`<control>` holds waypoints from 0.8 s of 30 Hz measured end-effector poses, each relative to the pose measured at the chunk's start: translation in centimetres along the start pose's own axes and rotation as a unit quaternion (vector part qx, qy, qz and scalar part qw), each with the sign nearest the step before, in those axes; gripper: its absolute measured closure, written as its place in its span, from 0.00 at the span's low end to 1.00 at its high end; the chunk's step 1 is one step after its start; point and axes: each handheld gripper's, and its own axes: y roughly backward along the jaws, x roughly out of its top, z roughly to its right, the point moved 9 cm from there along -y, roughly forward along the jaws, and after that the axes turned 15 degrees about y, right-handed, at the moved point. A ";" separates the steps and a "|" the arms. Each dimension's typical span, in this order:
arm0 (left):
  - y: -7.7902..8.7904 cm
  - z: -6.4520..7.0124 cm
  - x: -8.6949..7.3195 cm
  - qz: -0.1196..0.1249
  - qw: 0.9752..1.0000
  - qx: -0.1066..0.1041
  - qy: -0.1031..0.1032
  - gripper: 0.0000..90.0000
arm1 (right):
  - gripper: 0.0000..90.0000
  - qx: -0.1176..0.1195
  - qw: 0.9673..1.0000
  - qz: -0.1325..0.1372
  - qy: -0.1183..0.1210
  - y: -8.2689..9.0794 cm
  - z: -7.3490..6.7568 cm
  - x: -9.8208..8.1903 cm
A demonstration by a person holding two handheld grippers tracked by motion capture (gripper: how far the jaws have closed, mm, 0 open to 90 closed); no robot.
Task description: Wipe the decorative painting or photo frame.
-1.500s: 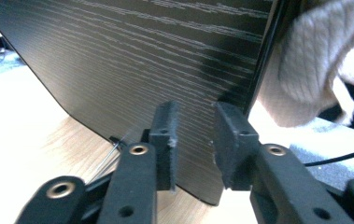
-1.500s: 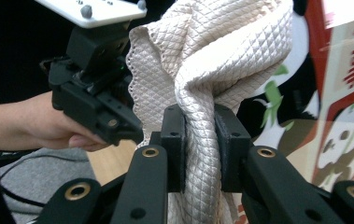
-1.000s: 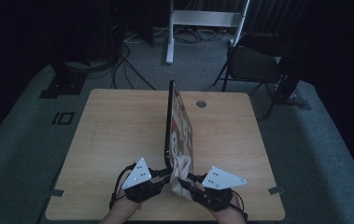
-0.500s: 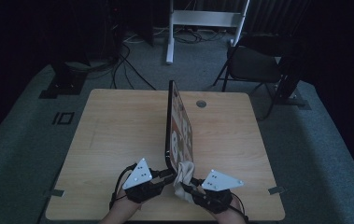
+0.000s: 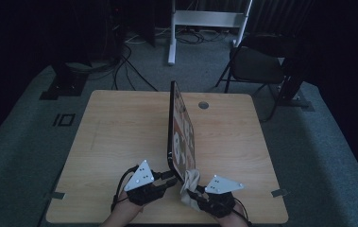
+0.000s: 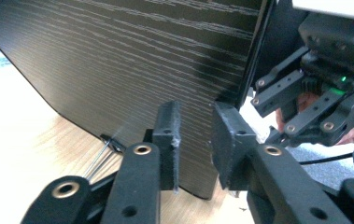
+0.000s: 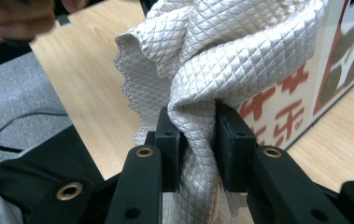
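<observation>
Your right gripper [image 7: 195, 135] has its jaws pinching a bunched, cream-coloured quilted cloth [image 7: 221, 60], and the cloth sits against the printed face of the picture frame [image 5: 181, 137] near its lower near corner. That frame stands on edge on the wooden table [image 5: 120, 137], running away from you down the middle, with its red and dark pattern turned toward your right side. Your left gripper [image 6: 195, 135] is at the dark wood-grain back of the frame [image 6: 132, 60], close to the near corner. Its jaws have just been opening a little; a narrow gap shows between the pads, and from this angle it looks as if they straddle nothing, though the frame's edge may sit just behind them.
</observation>
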 end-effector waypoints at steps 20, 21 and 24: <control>0.0 -0.2 -0.2 -0.005 1.000 0.000 0.001 0.74 | 0.86 0.004 0.998 -0.059 -0.031 -1.8 0.5 -4.9; 0.0 -0.2 -0.1 -0.005 1.000 0.000 -0.002 0.72 | 0.86 0.004 0.998 -0.061 -0.030 -1.8 0.6 -5.0; 0.1 0.1 -0.2 -0.009 1.000 -0.005 -0.006 0.66 | 0.88 0.002 0.998 -0.060 -0.037 -1.6 0.8 -5.2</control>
